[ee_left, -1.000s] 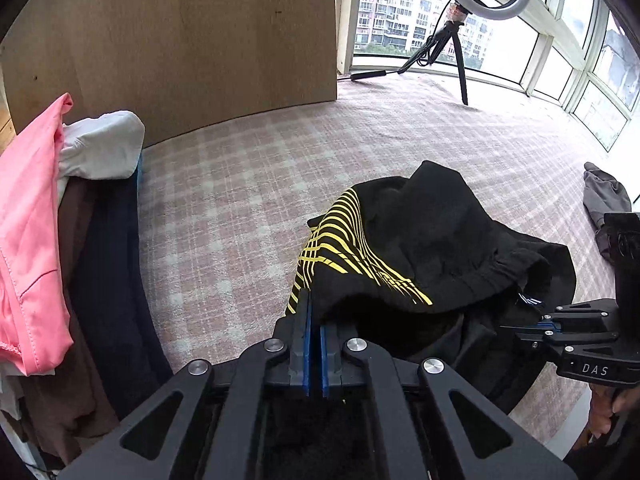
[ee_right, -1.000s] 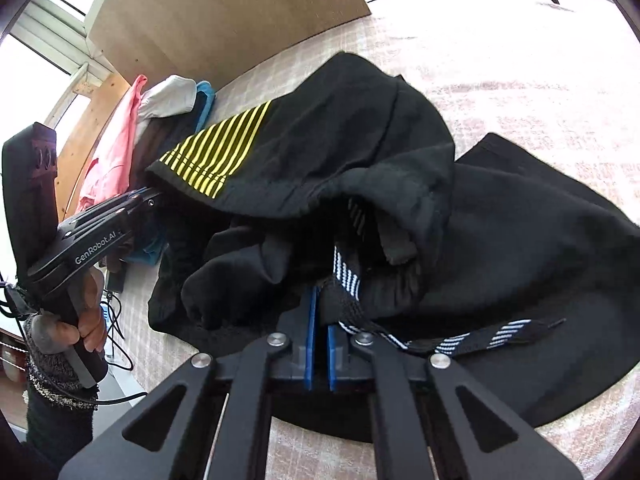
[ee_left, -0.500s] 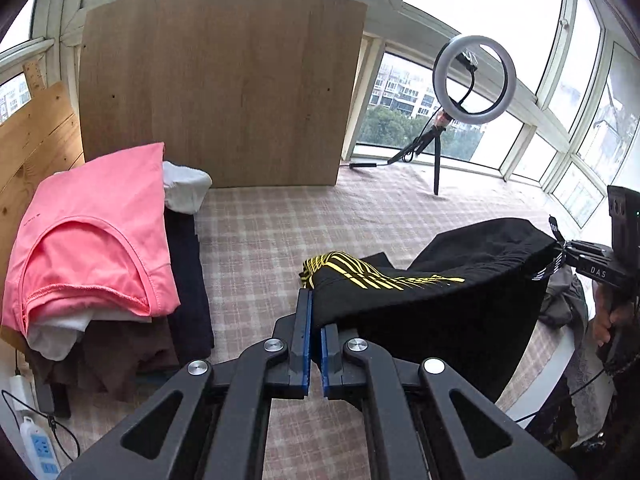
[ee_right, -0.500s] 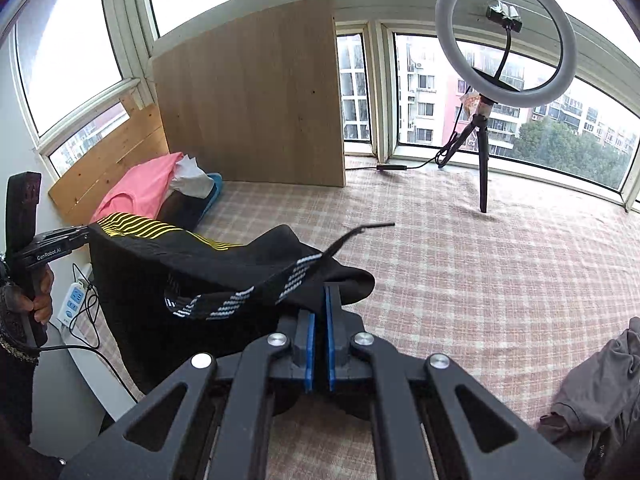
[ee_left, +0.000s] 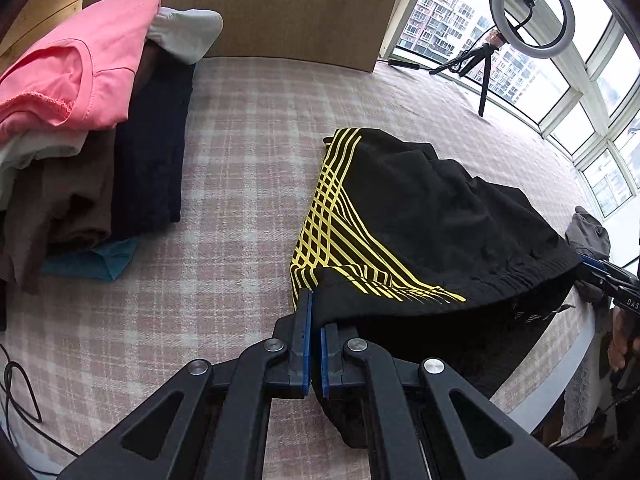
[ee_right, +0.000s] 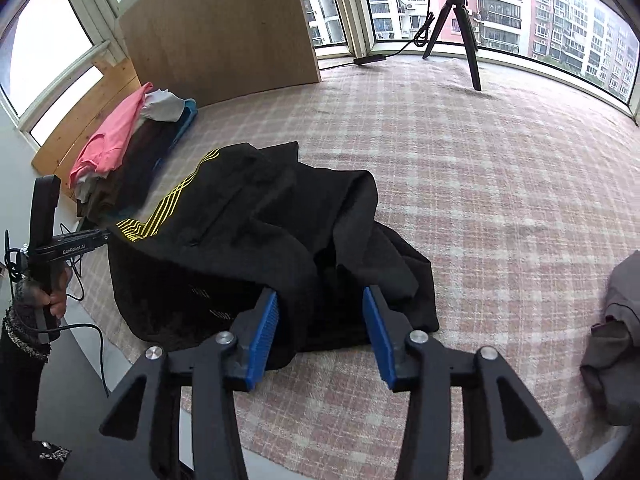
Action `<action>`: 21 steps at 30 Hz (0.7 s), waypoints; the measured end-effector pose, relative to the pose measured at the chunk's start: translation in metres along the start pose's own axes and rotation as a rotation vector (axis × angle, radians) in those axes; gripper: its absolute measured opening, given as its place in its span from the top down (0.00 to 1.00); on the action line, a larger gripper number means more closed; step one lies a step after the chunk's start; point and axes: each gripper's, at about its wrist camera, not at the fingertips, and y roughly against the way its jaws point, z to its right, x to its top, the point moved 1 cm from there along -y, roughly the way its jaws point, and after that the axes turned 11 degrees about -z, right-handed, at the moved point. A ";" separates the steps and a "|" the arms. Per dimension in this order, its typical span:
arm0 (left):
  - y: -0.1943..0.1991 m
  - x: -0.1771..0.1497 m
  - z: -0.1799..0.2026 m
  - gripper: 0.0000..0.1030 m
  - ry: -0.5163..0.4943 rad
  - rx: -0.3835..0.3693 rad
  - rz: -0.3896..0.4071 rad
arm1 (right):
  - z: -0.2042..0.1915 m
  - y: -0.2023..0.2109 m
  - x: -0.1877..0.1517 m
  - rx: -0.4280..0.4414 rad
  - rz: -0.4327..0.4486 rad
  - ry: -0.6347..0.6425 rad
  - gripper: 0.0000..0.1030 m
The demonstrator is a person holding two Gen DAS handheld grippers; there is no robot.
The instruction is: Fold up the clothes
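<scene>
Shorts [ee_left: 432, 216], black with yellow stripes down one side, lie partly spread on the checked tablecloth [ee_left: 240, 128], the stripes turned toward the pile of folded clothes [ee_left: 92, 120] at the far left. In the left wrist view, the left gripper [ee_left: 314, 320] has its blue pads pressed tight on a striped corner of the shorts near the table's front edge, probably to keep that end taut while the rest settles flat. Part of the black cloth hangs over the edge below. At the far right, the right gripper [ee_left: 600, 276] sits near the waistband end; from here I cannot tell whether it grips anything. A grey garment [ee_left: 588, 232] waits behind it, and a ring light [ee_left: 532, 8] stands by the windows.

In the right wrist view, the right gripper [ee_right: 320, 328] has its pads spread wide, with bunched black fabric lying loose between them and nothing pinched. The shorts [ee_right: 248, 232] are rumpled here, so smoothing looks needed before any fold. The left gripper [ee_right: 105, 235] pinches the striped corner at the left. The grey garment [ee_right: 616, 340] sits well apart on the right.
</scene>
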 end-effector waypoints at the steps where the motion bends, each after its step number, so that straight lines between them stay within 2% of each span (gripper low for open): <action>1: -0.001 0.000 -0.002 0.98 0.007 0.002 -0.002 | 0.001 0.002 -0.006 0.006 0.005 -0.007 0.59; 7: -0.003 -0.003 -0.009 0.98 0.025 0.008 -0.013 | -0.002 -0.001 -0.034 0.063 0.009 0.006 0.59; 16: -0.002 -0.011 -0.002 0.97 -0.047 0.000 -0.031 | -0.019 -0.050 -0.025 -0.062 -0.074 0.133 0.59; 17: -0.002 -0.014 0.000 0.94 -0.060 0.005 -0.034 | -0.019 -0.053 -0.023 -0.073 -0.077 0.134 0.62; 19: -0.002 -0.020 0.004 0.83 -0.081 0.025 -0.033 | -0.010 -0.051 -0.018 -0.034 -0.071 0.088 0.95; 21: -0.003 -0.027 0.004 0.72 -0.077 0.037 -0.040 | 0.001 -0.043 -0.014 0.008 -0.045 0.026 0.95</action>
